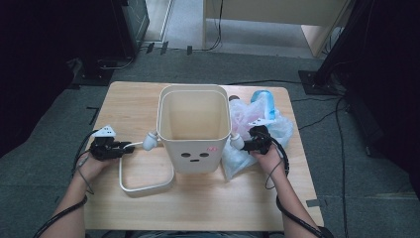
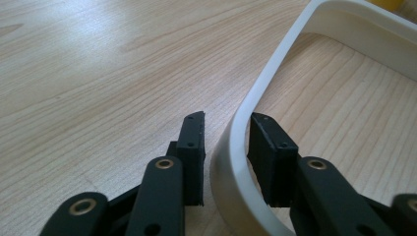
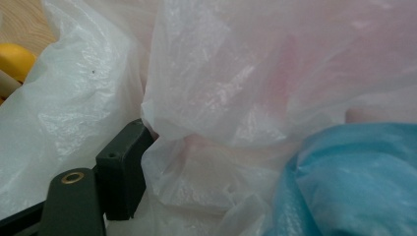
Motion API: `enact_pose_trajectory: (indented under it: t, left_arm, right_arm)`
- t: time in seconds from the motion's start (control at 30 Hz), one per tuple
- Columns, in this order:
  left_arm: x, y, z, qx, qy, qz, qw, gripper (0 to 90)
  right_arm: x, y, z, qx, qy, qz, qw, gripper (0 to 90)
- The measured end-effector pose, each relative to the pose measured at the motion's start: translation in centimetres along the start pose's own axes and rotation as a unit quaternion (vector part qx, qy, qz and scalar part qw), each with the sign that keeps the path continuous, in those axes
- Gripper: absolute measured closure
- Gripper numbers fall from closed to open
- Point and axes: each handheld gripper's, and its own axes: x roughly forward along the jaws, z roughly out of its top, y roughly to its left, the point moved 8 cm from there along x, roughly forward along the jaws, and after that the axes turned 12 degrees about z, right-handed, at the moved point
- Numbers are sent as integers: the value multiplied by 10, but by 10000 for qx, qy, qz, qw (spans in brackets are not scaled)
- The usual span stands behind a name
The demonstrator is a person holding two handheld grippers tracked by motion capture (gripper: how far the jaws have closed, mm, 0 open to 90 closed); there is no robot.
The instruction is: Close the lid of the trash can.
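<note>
A: Grey carpet lies all around the wooden bench (image 1: 247, 198). But start from the jaws. What does the left gripper (image 2: 226, 142) do?

B: Its jaws stand on both sides of the white ring frame (image 2: 236, 162), one outside the band and one inside. The inner one touches the band and a thin gap remains at the outer one, so I judge they are not pressing firm yet. The frame lies flat on the bench, in front of the cream bin (image 1: 194, 129) and to its left.

A: Why is it held at that corner?

B: I think the band is thin there and easy to pinch, and the frame probably belongs on the rim of the bin to clamp a bag.

A: And the right gripper (image 1: 257, 136)?

B: It is pushed into the plastic bags (image 3: 221, 98) just beside the right of the bin. One jaw shows against the film, the other is hidden, so I cannot tell if they are closed on it.

A: Anything else?

B: A blue bag (image 1: 263, 101) lies in the same heap, and the bin stands upright and empty at the middle.
</note>
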Motion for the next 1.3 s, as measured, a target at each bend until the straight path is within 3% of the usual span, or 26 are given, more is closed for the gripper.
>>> enact_pose_trajectory:
  t: [0.23,0.4,0.6,0.73,0.93,1.3]
  left_arm:
    - [1,1,0,-28,-70,-17,10000,753]
    - [2,0,-1,-37,-180,-67,9998,757]
    - [2,2,0,-43,-146,-62,9999,765]
    - [2,1,-1,38,-196,-48,9998,773]
    - [1,2,-2,-132,-136,-186,9996,773]
    - [-5,0,0,-109,18,-344,9993,773]
  right_arm:
    - [1,0,0,42,-37,13,10000,246]
    - [1,0,0,43,-44,13,10000,246]
    - [1,0,0,45,-39,16,10000,245]
    - [1,0,0,55,-47,20,10000,244]
    - [1,0,-1,122,-56,41,9999,237]
    - [2,0,-1,120,-85,16,9999,230]
